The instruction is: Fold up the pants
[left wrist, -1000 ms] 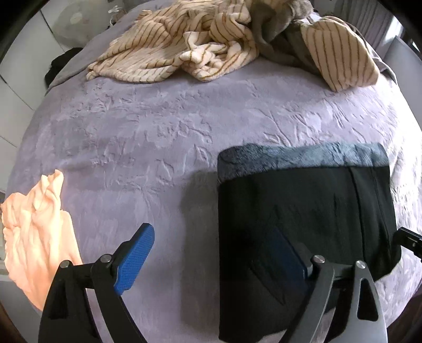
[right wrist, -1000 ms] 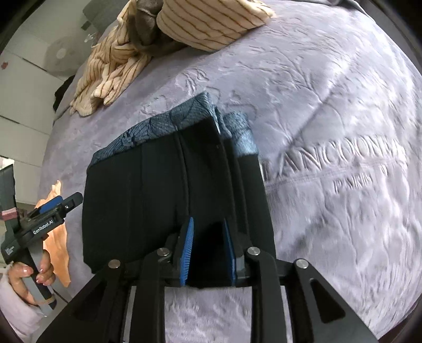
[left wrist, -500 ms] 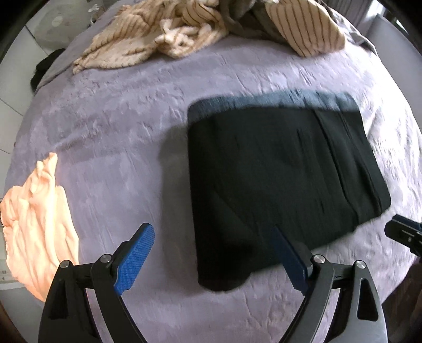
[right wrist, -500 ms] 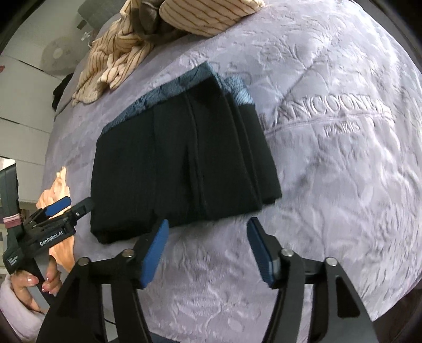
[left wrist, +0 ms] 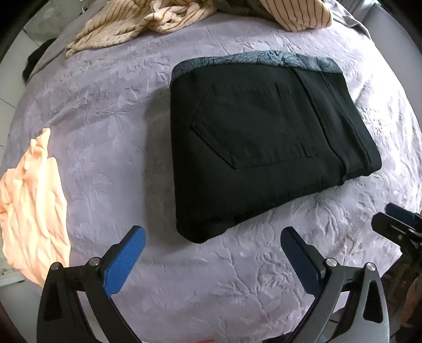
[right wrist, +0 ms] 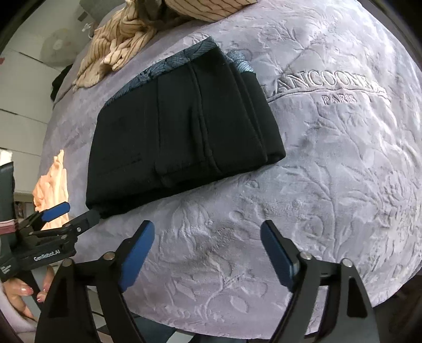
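- Pants (left wrist: 263, 142), black and folded into a compact rectangle, are lying flat on the lilac embossed bedspread (left wrist: 105, 110); a blue-grey patterned lining (left wrist: 253, 58) is showing along their far edge, and a back pocket is facing up.
- Left gripper (left wrist: 211, 253) is hovering at the near edge of the bed, just short of the pants' near corner, jaws spread wide and gripping nothing.
- Right gripper (right wrist: 207, 250) is hovering near the pants' near edge, apart from the fabric, jaws likewise spread wide and gripping nothing.
- Striped cream garments (left wrist: 158, 21) are lying heaped at the far side of the bed.
- Peach cloth (left wrist: 31, 200) is lying crumpled at the left edge, well apart from the pants.
- Lettering "PARIS" (right wrist: 339, 99) is showing embossed in the bedspread, right of the pants.
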Action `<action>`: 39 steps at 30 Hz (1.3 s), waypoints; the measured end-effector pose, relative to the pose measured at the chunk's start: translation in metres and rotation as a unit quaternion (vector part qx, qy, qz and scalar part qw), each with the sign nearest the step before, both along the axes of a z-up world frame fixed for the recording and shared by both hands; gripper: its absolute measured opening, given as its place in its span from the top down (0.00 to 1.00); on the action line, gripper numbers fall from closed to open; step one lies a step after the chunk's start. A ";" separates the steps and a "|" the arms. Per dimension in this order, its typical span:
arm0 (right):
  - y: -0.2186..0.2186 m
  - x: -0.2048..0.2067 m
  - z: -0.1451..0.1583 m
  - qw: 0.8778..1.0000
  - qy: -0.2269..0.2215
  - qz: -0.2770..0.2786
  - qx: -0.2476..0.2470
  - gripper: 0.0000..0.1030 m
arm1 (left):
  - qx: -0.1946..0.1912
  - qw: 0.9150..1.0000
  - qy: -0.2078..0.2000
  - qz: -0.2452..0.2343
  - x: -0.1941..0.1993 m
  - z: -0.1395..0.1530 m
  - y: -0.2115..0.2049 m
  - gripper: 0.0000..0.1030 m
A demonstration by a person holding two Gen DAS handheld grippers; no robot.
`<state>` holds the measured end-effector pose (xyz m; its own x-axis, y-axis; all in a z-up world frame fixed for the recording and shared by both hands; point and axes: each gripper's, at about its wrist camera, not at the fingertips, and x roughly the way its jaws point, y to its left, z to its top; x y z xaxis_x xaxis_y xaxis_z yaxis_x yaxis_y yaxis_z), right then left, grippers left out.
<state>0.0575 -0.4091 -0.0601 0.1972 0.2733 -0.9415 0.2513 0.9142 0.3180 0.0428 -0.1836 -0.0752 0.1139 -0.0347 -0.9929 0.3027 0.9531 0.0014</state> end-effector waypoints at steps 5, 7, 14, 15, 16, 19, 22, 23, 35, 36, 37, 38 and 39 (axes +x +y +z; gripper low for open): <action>0.001 0.003 0.001 1.000 -0.006 0.006 -0.012 0.00 | 0.008 1.000 0.000 -0.002 0.000 0.003 -0.001 0.00; 0.002 0.005 0.000 1.000 -0.004 0.008 -0.013 0.00 | 0.011 1.000 0.003 0.001 0.000 0.002 -0.001 0.00; -0.005 0.009 -0.003 1.000 0.004 0.008 -0.020 0.00 | 0.025 0.999 0.020 0.017 0.004 -0.009 0.004 0.00; -0.006 0.009 -0.003 1.000 0.005 0.009 -0.023 0.00 | 0.024 0.999 0.023 0.018 0.005 -0.010 0.005 0.00; -0.007 0.010 -0.003 1.000 0.005 0.010 -0.025 0.00 | 0.018 0.999 0.028 0.018 0.005 -0.011 0.005 0.00; -0.008 0.012 -0.002 0.999 0.006 0.016 -0.029 0.00 | 0.014 0.999 0.034 0.021 0.007 -0.013 0.005 0.00; -0.010 0.015 -0.003 0.999 0.008 0.020 -0.029 0.00 | 0.014 0.999 0.033 0.023 0.008 -0.013 0.003 0.00; -0.011 0.016 -0.003 0.999 0.010 0.021 -0.028 0.00 | 0.013 0.999 0.031 0.023 0.008 -0.011 0.003 0.00; -0.026 0.033 0.000 0.998 0.008 0.035 -0.059 0.00 | 0.001 0.998 -0.005 0.070 0.044 0.000 0.021 0.00; -0.027 0.034 0.000 0.997 0.009 0.035 -0.062 0.00 | 0.002 0.997 -0.008 0.076 0.049 0.000 0.023 0.00; -0.029 0.036 0.000 0.997 0.009 0.036 -0.065 0.00 | 0.003 0.997 -0.010 0.083 0.054 0.000 0.027 0.00; -0.030 0.038 0.000 0.997 0.010 0.038 -0.069 0.00 | 0.003 0.996 -0.012 0.088 0.058 -0.001 0.030 0.00; -0.031 0.039 0.000 0.997 0.010 0.040 -0.072 0.00 | 0.003 0.995 -0.015 0.094 0.062 -0.002 0.034 0.00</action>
